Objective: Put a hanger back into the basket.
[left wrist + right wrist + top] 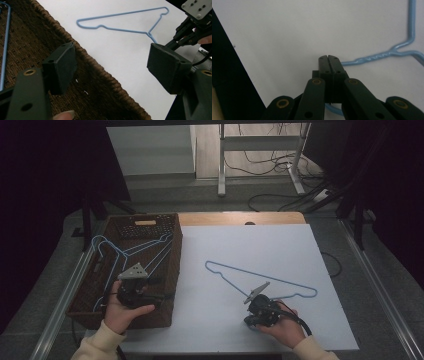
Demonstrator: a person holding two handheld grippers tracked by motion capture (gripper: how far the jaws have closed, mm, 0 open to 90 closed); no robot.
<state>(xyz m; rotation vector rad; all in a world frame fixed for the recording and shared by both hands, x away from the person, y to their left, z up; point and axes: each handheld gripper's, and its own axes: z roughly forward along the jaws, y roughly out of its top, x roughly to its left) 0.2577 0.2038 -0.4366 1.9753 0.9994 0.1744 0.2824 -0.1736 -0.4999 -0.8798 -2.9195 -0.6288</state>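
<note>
Our right tool (329, 60) is clamped on the hook of a blue wire hanger (260, 275) lying flat on the desk (280, 245) ahead of it. We judge it light, springy, slippery; grip near the twisted neck. Left tool (110, 67) gapes wide above the wicker basket (172, 270).

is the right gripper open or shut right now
Shut on the blue wire hanger. In the right gripper view the right gripper has its jaws pressed together, with the hanger's hook running under them.

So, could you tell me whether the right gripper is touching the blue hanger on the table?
Touching: in the right gripper view, the right gripper is shut on the blue hanger's hook.
</note>
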